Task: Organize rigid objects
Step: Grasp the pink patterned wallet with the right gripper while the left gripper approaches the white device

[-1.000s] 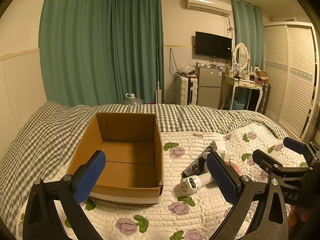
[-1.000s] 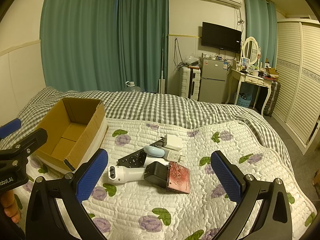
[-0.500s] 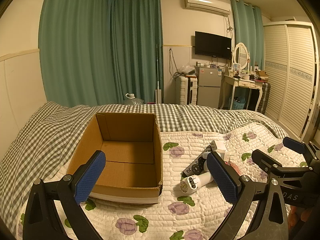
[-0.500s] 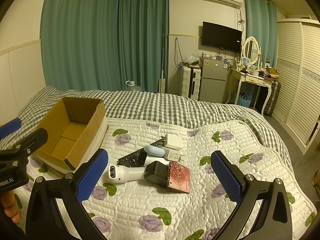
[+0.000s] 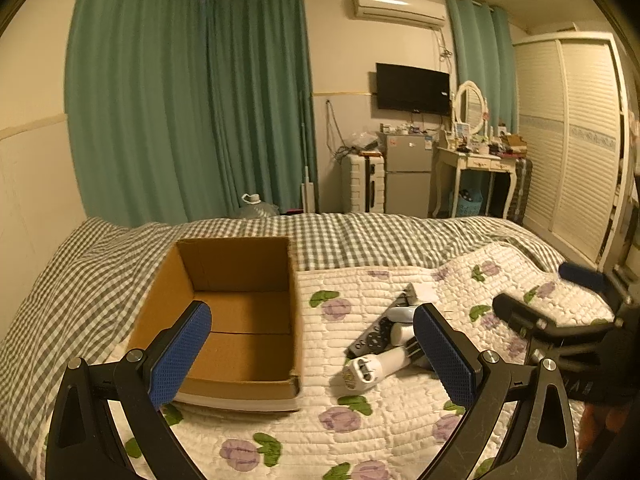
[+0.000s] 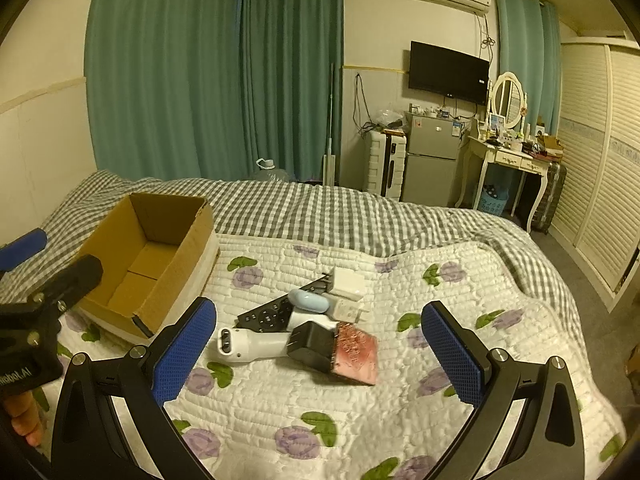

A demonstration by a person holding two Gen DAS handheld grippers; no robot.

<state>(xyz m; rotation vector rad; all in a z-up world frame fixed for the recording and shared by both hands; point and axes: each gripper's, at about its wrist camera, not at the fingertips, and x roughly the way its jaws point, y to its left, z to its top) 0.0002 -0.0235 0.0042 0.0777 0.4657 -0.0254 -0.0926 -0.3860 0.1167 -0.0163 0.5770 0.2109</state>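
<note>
An open, empty cardboard box [image 5: 240, 320] [image 6: 148, 256] sits on the quilted bed. To its right lies a pile of rigid objects: a white handheld device [image 6: 248, 344] [image 5: 376, 366], a black remote [image 6: 268, 314] [image 5: 372, 336], a black adapter [image 6: 312, 346], a pink case [image 6: 356, 354], a pale blue oval item [image 6: 308, 300] and a white charger [image 6: 348, 282]. My left gripper [image 5: 312, 354] is open and empty in front of the box. My right gripper [image 6: 320, 348] is open and empty, above the bed just in front of the pile.
The floral quilt [image 6: 320, 420] covers the near bed, a checked blanket [image 6: 320, 212] the far part. Beyond are green curtains, a small fridge [image 6: 430, 164], a dressing table [image 6: 508, 160] and a wardrobe at right. The right gripper also shows in the left wrist view [image 5: 560, 304].
The left wrist view has shifted slightly, with the box and pile now a little further left in frame. The right gripper has barely moved. Both stay open.
</note>
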